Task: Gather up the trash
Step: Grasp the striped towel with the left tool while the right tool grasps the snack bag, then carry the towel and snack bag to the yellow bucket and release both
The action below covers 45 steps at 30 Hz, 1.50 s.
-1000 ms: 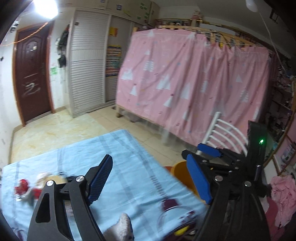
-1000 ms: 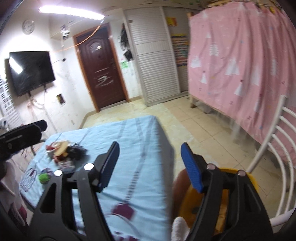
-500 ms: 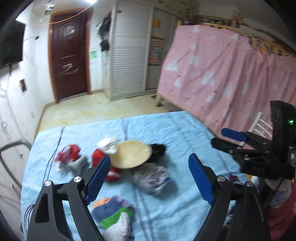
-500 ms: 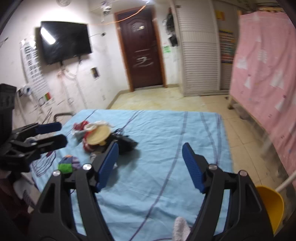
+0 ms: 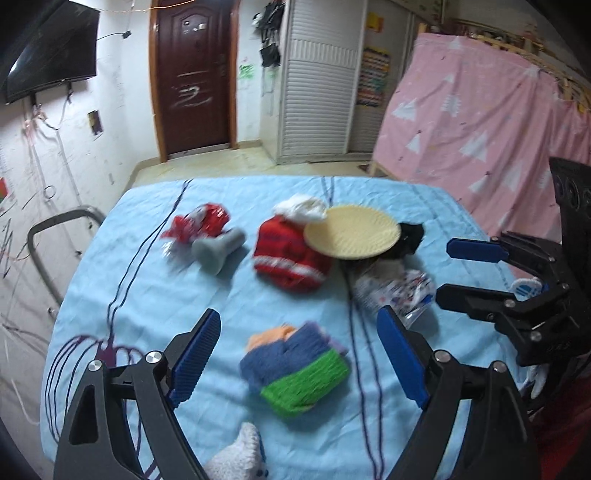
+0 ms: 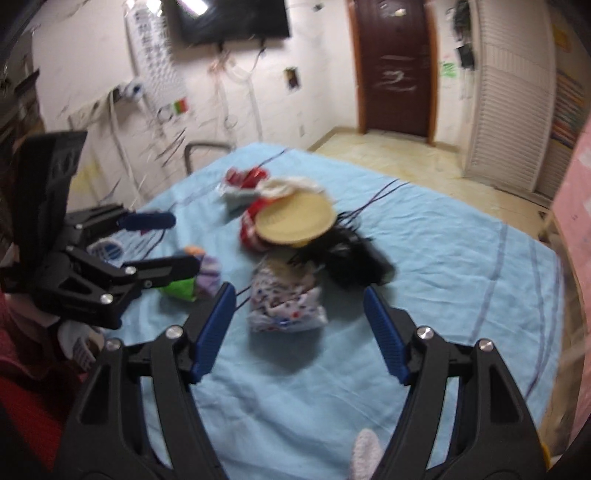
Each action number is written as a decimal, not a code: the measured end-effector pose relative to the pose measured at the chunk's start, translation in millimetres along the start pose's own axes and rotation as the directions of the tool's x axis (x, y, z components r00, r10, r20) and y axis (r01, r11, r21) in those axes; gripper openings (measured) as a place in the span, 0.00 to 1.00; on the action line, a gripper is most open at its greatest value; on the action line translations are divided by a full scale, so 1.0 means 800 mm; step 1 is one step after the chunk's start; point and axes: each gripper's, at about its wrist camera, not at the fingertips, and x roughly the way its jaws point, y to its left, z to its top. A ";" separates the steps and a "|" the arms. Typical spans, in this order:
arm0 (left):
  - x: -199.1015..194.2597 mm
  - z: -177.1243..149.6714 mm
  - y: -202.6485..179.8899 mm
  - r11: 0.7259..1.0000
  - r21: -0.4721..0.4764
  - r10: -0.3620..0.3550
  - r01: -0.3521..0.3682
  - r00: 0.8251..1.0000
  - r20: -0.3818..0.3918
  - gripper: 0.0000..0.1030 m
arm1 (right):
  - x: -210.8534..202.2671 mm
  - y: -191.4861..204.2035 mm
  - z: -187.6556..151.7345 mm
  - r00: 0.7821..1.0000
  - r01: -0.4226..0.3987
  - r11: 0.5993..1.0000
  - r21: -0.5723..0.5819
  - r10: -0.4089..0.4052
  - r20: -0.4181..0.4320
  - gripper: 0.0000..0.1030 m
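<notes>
A heap of items lies on the blue-clothed table [image 5: 147, 295]: a red crumpled wrapper [image 5: 201, 221], a grey cup on its side [image 5: 218, 249], a red bag [image 5: 290, 258], a tan round plate [image 5: 351, 230] and a clear printed plastic bag [image 5: 393, 290]. A folded stack of coloured cloths [image 5: 295, 369] lies between the fingers of my open, empty left gripper [image 5: 299, 350]. My right gripper [image 6: 299, 328] is open and empty above the printed plastic bag [image 6: 284, 299]. The plate [image 6: 295, 219] and a black item [image 6: 351, 258] lie beyond it.
A metal chair frame [image 5: 55, 240] stands at the table's left edge. A brown door [image 5: 190, 74], a white louvred wardrobe [image 5: 317, 81] and a pink curtain [image 5: 480, 118] stand behind. A wall television [image 6: 225, 18] hangs at the left.
Both grippers have swung left and tilted down, from the pink curtain and yellow bin to the table and its heap of items. Both stay open.
</notes>
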 end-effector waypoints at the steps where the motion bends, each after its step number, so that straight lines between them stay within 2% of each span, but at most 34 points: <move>1: 0.002 -0.005 0.000 1.000 0.001 0.012 -0.012 1.000 -0.011 0.76 | 0.005 0.003 0.000 1.000 -0.001 1.000 -0.010 0.001 -0.015 0.67; 4: 0.013 -0.016 0.001 0.999 0.004 0.050 -0.050 0.998 -0.036 0.76 | 0.015 0.010 -0.002 0.999 -0.006 1.000 -0.017 0.005 -0.037 0.67; 7: 0.024 -0.018 -0.002 0.998 0.017 0.057 -0.056 0.997 -0.053 0.76 | 0.020 0.016 -0.008 0.999 0.033 0.999 -0.001 -0.033 -0.040 0.67; 12: 0.042 -0.014 0.006 1.000 0.023 0.013 -0.011 0.996 -0.090 0.75 | 0.032 0.019 -0.007 0.990 0.133 0.990 0.038 -0.131 -0.047 0.67; 14: 0.040 -0.015 0.006 0.999 0.045 -0.009 0.012 0.997 -0.080 0.67 | 0.036 0.022 -0.006 0.983 0.176 0.983 0.042 -0.174 -0.054 0.67; 16: 0.040 -0.015 0.009 0.998 0.059 -0.012 0.016 0.997 -0.074 0.46 | 0.038 0.021 -0.004 0.980 0.194 0.979 0.055 -0.191 -0.065 0.67; 18: 0.038 -0.013 0.015 0.998 0.049 -0.034 0.038 0.997 -0.073 0.30 | 0.042 0.024 -0.003 0.977 0.203 0.977 0.061 -0.198 -0.074 0.67; 19: 0.037 -0.013 0.019 0.998 0.040 -0.050 0.053 0.996 -0.073 0.27 | 0.042 0.025 -0.003 0.976 0.209 0.976 0.063 -0.204 -0.076 0.67; 25: 0.030 -0.013 0.033 0.994 0.008 -0.110 0.111 0.993 -0.049 0.22 | 0.055 0.036 0.001 0.975 0.209 0.976 0.065 -0.202 -0.095 0.64; 27: 0.024 -0.012 0.038 0.993 0.001 -0.119 0.119 0.992 -0.033 0.22 | 0.060 0.040 0.003 0.975 0.203 0.977 0.061 -0.196 -0.100 0.51; 32: 0.006 -0.006 0.047 0.994 -0.004 -0.111 0.111 0.994 0.012 0.22 | 0.064 0.041 0.003 0.980 0.181 0.981 0.072 -0.174 -0.096 0.40; 40: -0.027 0.020 0.027 0.994 0.042 -0.108 0.104 0.990 0.088 0.22 | 0.015 0.036 -0.003 0.991 0.122 0.982 0.142 -0.128 0.037 0.39; 45: -0.048 0.046 -0.006 0.988 0.085 -0.139 0.128 0.981 0.138 0.22 | -0.035 0.027 -0.011 0.974 0.150 0.972 0.182 -0.176 0.139 0.39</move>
